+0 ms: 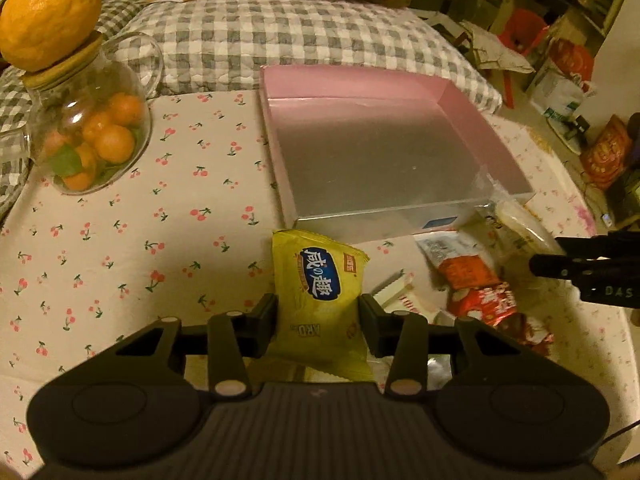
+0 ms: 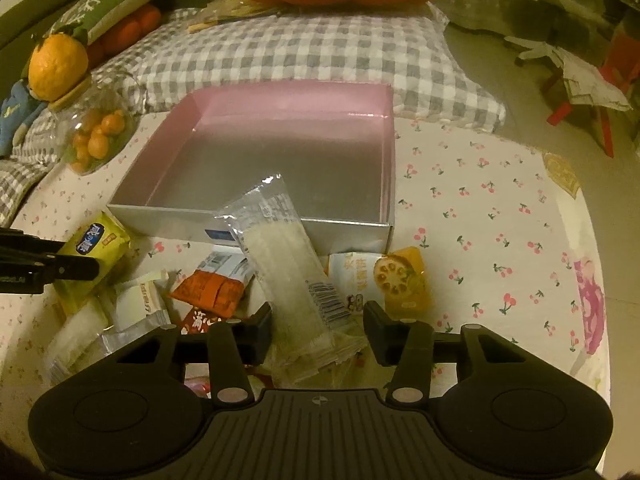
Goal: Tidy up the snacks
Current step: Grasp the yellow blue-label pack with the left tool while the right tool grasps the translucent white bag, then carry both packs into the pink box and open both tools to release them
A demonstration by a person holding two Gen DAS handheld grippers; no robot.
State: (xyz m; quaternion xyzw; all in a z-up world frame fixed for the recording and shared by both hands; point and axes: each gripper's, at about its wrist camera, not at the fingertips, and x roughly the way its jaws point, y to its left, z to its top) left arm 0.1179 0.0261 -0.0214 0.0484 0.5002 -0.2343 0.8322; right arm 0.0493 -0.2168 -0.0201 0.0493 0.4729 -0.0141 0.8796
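The pink box (image 2: 280, 120) sits empty on the cloth, so nothing is sorted yet. The left gripper (image 1: 318, 318) is clamped on a yellow packet (image 1: 318, 300), the right gripper (image 2: 318, 322) on a clear packet (image 2: 288, 264). Several more snacks (image 2: 212, 284) lie loose before the box.

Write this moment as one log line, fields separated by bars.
left claw: shut on yellow packet | right claw: shut on clear packet | pink box: empty | step: both grasped, not yet placed
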